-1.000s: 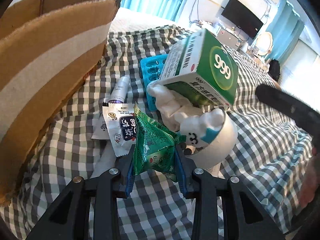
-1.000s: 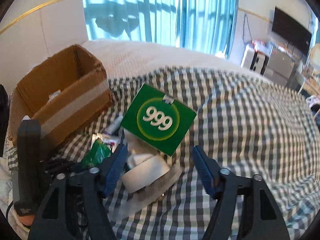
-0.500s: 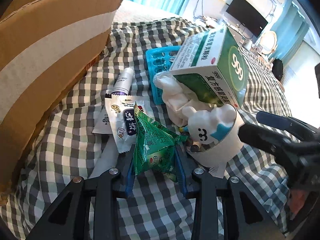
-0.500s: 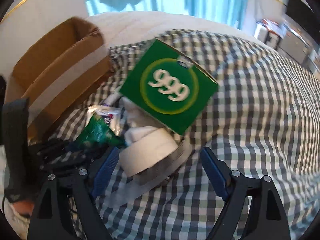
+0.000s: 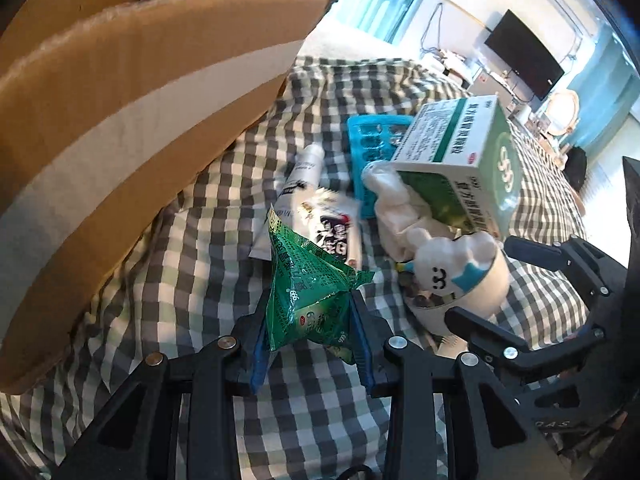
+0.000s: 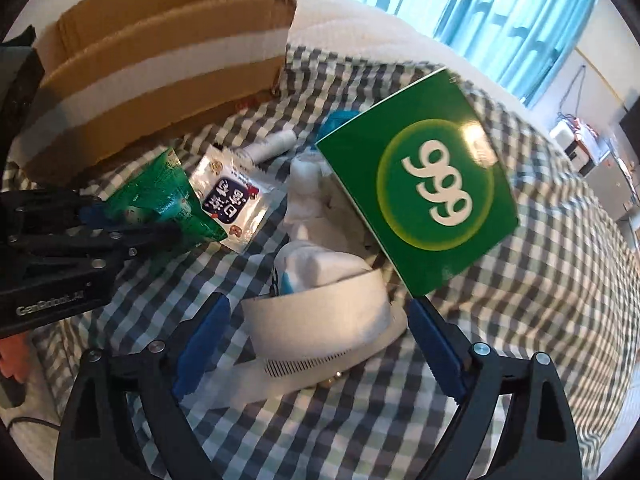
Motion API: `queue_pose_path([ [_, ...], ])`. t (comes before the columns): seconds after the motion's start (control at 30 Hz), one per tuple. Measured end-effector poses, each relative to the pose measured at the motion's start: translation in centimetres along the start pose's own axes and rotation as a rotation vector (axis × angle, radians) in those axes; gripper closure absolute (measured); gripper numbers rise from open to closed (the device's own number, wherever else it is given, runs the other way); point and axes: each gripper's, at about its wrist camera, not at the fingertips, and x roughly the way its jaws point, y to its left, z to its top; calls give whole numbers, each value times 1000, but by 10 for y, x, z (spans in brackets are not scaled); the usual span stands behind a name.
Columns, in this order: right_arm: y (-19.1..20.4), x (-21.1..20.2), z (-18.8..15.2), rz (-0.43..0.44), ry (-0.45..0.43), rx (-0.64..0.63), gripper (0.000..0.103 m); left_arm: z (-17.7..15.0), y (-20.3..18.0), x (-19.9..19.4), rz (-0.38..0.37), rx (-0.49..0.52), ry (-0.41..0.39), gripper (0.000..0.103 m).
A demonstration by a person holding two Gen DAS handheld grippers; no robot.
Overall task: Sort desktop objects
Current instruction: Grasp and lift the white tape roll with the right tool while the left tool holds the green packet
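At lower centre of the left wrist view, your left gripper [image 5: 310, 322] is clamped on the green sachet [image 5: 310, 292]; it looks light and crinkly, so keep hold by its sealed edges. Low in the right wrist view, your right gripper [image 6: 316, 340] stands apart around the white cup [image 6: 320, 320], probably light, stiff and tippy: close on its wall.

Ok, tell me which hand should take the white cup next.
Right. Its open tongs already straddle the white cup, while the left tongs are shut on the green sachet.

Both wrist views look forward, close and low over the checked bedspread [image 5: 192, 272], sharing the green 999 box [image 6: 420, 208] and cardboard box [image 5: 120, 120].
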Motion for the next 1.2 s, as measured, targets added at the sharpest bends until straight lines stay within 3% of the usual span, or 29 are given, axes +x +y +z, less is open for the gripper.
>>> queue_pose_path([
  [0.17,6,10,-7,-22,32,-35,15,-5,0,1,9,18,0,68],
  [0.43,-10,-22,-12,51,1,84,19,-5,2,2,5,19,4,67],
  [0.6,-18,-40,-15,20,132,156,19,-3,1,2,-3,10,9,67],
  [0.67,-36,-44,-12,108,154,266,19,-3,1,3,-2,14,9,67],
  [0.73,-48,-52,-14,253,82,366,19,-4,0,2,-1,18,9,67],
  [0.83,-52,-71,-8,180,-54,390,19,-6,-1,1,0,18,9,67],
  [1.0,-49,-114,-1,140,-299,338,19,-6,-1,1,1,17,9,67],
  [1.13,-34,-109,7,-11,-200,220,20,-5,-1,2,2,20,12,67],
  [1.2,-30,-95,6,-8,-132,223,20,-5,-1,2,1,19,12,67],
])
